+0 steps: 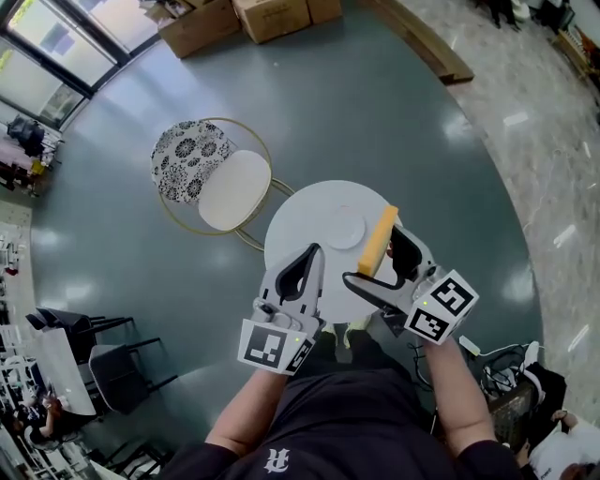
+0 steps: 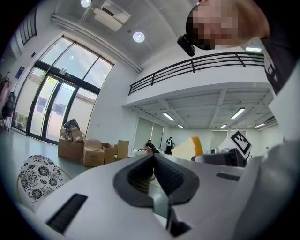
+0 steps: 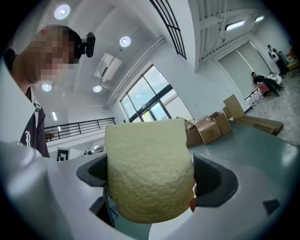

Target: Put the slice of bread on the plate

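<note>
My right gripper is shut on a pale yellow slice of bread with an orange crust, held upright over the right part of the round white table. A small white plate lies at the table's middle, just left of the bread. In the right gripper view the bread fills the gap between the dark pads. My left gripper hovers over the table's near edge, shut with nothing in it; its pads meet. The left gripper view also catches the bread off to its right.
A gold-framed chair with a white seat and a floral back stands left of the table. Cardboard boxes sit on the grey floor far behind. Black chairs are at lower left, cables and a basket at lower right.
</note>
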`<state>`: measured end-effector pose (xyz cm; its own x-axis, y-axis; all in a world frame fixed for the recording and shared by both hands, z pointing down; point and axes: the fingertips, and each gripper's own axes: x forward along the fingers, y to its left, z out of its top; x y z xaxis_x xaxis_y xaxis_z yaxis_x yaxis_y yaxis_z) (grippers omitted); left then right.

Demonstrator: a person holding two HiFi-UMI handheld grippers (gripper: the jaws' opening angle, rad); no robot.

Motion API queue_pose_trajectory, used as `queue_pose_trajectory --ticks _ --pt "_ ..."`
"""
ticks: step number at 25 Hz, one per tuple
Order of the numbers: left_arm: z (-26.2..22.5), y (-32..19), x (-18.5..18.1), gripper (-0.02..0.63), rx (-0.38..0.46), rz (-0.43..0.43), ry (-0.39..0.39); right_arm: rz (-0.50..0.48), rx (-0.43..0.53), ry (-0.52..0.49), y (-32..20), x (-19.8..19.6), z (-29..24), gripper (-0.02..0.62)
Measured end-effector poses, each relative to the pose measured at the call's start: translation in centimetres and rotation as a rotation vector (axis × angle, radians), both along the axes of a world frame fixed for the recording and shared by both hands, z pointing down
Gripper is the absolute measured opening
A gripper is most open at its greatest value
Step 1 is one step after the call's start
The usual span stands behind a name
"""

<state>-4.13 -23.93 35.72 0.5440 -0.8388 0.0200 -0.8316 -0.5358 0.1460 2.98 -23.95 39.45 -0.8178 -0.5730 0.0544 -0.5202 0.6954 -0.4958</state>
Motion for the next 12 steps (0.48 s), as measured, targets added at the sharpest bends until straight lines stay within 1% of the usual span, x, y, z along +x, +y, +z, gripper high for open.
queue_pose_trajectory --ticks 5,12 --pt "2.1 -1.9 -1.2 0.005 -0.014 0.023 0.001 0.028 -0.020 0.043 -1.9 -0.9 3.0 0.541" --pt "7.3 -4.9 -2.6 0.005 -0.043 0.044 0.005 0.056 -0.102 0.116 -5.0 -1.7 12.0 0.541"
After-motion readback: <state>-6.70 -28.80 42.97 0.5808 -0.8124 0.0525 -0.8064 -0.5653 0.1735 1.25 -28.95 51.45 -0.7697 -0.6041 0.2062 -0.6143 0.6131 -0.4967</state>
